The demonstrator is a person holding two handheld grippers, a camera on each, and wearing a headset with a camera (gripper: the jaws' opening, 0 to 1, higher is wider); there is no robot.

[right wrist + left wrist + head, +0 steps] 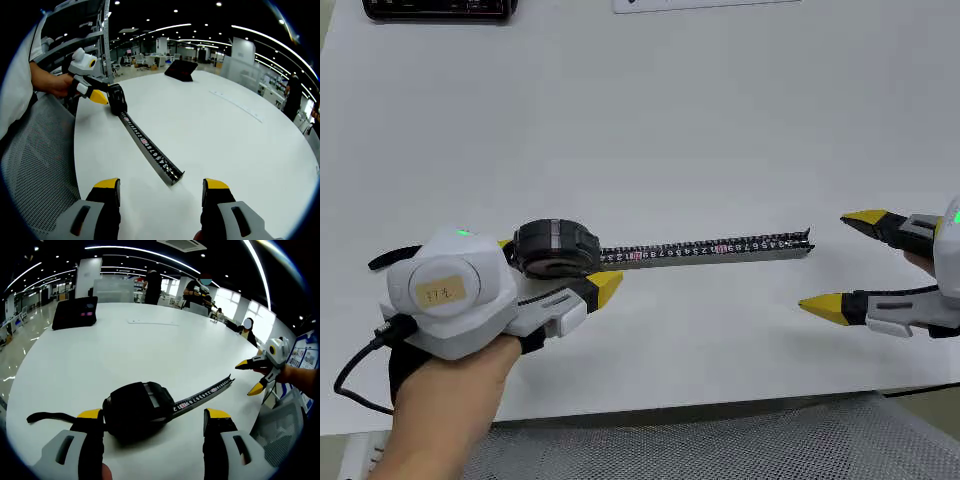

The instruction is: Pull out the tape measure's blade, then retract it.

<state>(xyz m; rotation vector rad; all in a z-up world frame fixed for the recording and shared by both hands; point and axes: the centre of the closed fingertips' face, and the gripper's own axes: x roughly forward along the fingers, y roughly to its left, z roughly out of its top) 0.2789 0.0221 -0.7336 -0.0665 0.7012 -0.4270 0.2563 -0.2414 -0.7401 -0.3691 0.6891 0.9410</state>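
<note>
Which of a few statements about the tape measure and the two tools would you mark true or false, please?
1. The blade is drawn out of its case, toward the right tool. True.
2. The right tool is clamped on the blade's tip. False: its jaws stand open, short of the tip and apart from it.
3. The tape measure case sits between the jaws of the left tool. True.
4. The case is bright yellow. False: it is black, on a white table.
</note>
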